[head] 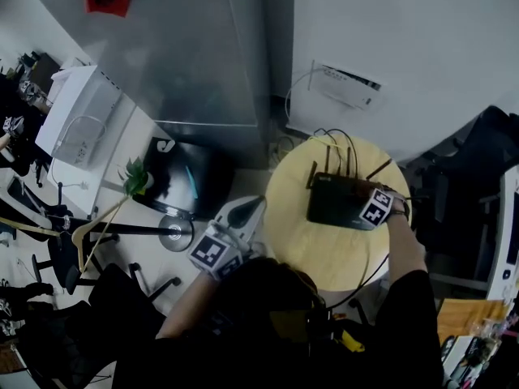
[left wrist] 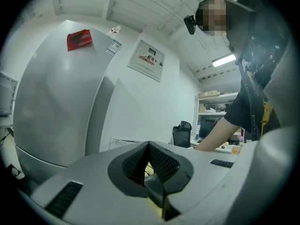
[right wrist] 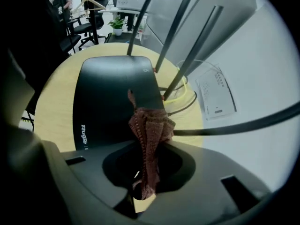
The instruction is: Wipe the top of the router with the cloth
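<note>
- I think the wiping is under way. My right gripper [right wrist: 143, 172] has its fingers closed tight on the cloth [right wrist: 151, 128], and the cloth hangs down onto the top of the router [right wrist: 110, 93].
- The cloth touches the router near its back edge, close to the antennas [right wrist: 187, 60]. The rest of the top, out to the front edge with the white letters, is bare. I cannot tell how much of it is wiped already, so I would go over all of it.
- My left gripper [left wrist: 149, 149] is off to the left of the router, past the edge of the bench [head: 308, 254]. Its fingers are closed with nothing in them.
- The router is a flat, shiny black box with thin black antennas standing up at its back.
- The cloth is reddish-brown and knitted, all bunched up.
</note>
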